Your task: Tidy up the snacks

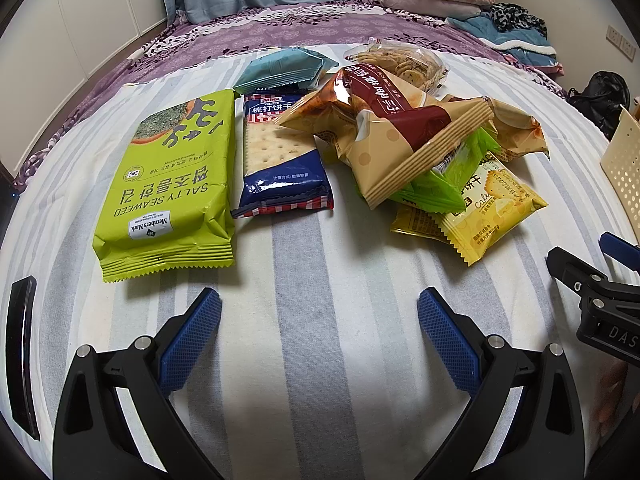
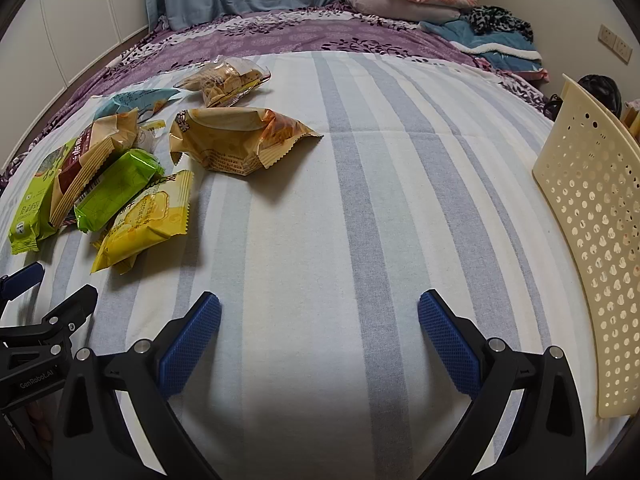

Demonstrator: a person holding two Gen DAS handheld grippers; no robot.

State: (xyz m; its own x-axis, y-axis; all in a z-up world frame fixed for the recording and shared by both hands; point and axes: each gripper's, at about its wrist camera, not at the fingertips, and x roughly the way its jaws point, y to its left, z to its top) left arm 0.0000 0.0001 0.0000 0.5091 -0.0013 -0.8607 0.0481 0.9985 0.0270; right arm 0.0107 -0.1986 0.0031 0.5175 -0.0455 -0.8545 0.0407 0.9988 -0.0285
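Striped cloth [image 2: 320, 200] carries the snacks, heaped toward its left edge: a green seaweed bag [image 1: 168, 184], a blue cracker pack [image 1: 280, 160], a yellow biscuit pack [image 1: 492, 208] and a tan pouch [image 2: 240, 140] lying nearest the middle. A cream perforated basket [image 2: 592, 240] stands at the right edge. Both the left gripper [image 1: 319, 320] and right gripper [image 2: 319, 320] hover spread wide, pinching nothing. Sorting seems not yet begun; next, one claw should drop over a pack.

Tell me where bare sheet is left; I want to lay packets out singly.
Free: the wide striped sheet between the tan packet and the cream perforated basket, and the strip before both grippers. Crowded: the heap around the yellow packet and seaweed bag.
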